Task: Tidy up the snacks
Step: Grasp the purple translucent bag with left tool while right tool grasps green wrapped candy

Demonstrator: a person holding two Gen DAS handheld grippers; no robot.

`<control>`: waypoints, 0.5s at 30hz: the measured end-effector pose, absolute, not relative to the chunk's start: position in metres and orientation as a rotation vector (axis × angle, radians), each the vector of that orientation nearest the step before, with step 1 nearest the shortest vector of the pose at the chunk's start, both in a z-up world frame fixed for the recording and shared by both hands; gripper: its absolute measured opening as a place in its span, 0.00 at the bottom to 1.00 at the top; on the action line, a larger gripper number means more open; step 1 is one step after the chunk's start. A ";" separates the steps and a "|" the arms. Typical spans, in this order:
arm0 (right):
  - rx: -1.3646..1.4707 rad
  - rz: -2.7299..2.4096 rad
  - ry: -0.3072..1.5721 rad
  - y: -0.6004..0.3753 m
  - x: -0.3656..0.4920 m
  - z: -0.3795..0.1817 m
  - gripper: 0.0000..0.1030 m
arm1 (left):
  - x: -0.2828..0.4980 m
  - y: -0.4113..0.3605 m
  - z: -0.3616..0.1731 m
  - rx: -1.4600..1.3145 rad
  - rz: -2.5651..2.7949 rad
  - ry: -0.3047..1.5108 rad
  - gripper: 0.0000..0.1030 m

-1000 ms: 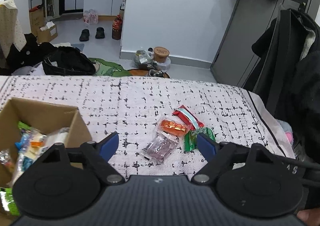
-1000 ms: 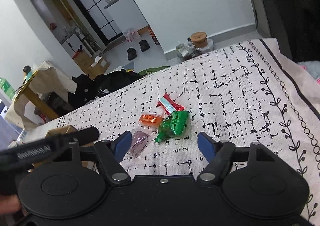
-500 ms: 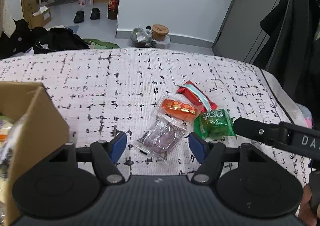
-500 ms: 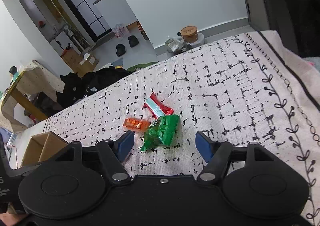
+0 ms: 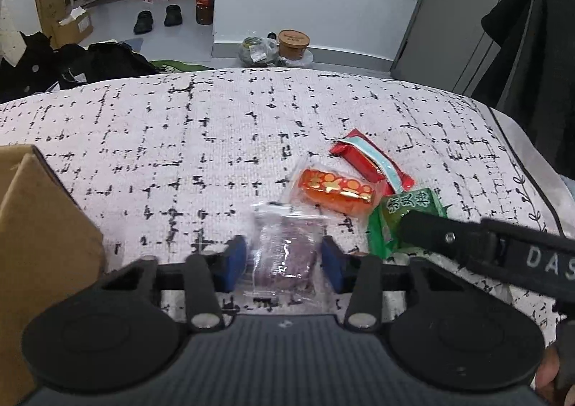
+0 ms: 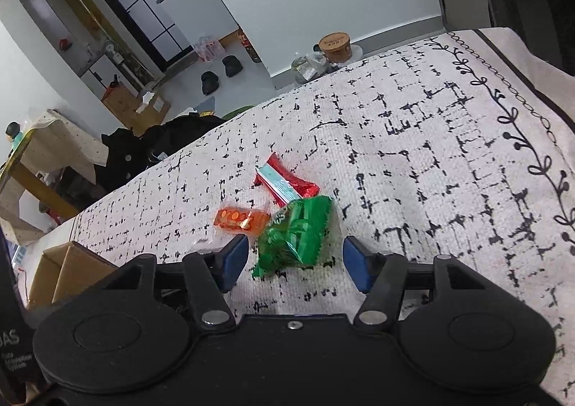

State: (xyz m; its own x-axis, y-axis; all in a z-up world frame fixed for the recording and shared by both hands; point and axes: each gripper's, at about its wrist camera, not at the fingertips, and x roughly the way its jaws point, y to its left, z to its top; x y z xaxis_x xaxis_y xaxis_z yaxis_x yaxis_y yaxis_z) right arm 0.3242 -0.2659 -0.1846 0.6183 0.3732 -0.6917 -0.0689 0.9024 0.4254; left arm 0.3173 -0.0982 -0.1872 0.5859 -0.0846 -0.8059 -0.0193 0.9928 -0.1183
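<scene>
Here, my left gripper (image 5: pixel 284 258) is closing around the purple snack packet (image 5: pixel 284 255) near the bedspread's (image 5: pixel 179 140) front edge, my right gripper (image 6: pixel 295 262) closing, not yet touching, around the green packet (image 6: pixel 296 229); slippery wrappers may squirt free.

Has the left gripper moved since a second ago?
Yes. The left gripper has come forward and down toward the snack pile on the cloth; its closing jaws now flank the purple packet.
</scene>
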 end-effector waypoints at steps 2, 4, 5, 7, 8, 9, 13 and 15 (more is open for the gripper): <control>0.395 0.254 0.871 -0.265 0.327 -0.186 0.57 | 0.317 -0.098 -0.186 -0.104 -0.040 0.943 0.34; 0.414 0.243 0.869 -0.263 0.330 -0.187 0.57 | 0.316 -0.096 -0.184 -0.095 -0.048 0.943 0.33; 0.419 0.239 0.867 -0.262 0.332 -0.187 0.57 | 0.315 -0.095 -0.183 -0.096 -0.041 0.944 0.33; 0.425 0.231 0.864 -0.259 0.333 -0.188 0.57 | 0.315 -0.090 -0.181 -0.113 -0.019 0.949 0.32; 0.427 0.228 0.864 -0.258 0.334 -0.188 0.57 | 0.315 -0.088 -0.180 -0.122 -0.012 0.949 0.32; 0.426 0.224 0.864 -0.257 0.336 -0.189 0.57 | 0.315 -0.087 -0.178 -0.127 -0.007 0.946 0.32; 0.426 0.214 0.859 -0.253 0.340 -0.191 0.56 | 0.314 -0.083 -0.170 -0.129 -0.003 0.931 0.32; 0.424 0.210 0.854 -0.253 0.341 -0.192 0.51 | 0.314 -0.081 -0.167 -0.134 0.004 0.929 0.32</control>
State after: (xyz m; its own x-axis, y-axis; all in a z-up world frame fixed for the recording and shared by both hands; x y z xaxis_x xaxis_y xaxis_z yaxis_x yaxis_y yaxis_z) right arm 0.3406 -0.2532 -0.1922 0.6433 0.3449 -0.6835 -0.0109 0.8968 0.4423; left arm 0.3140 -0.0808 -0.1669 0.5994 -0.0542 -0.7986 -0.0617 0.9916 -0.1136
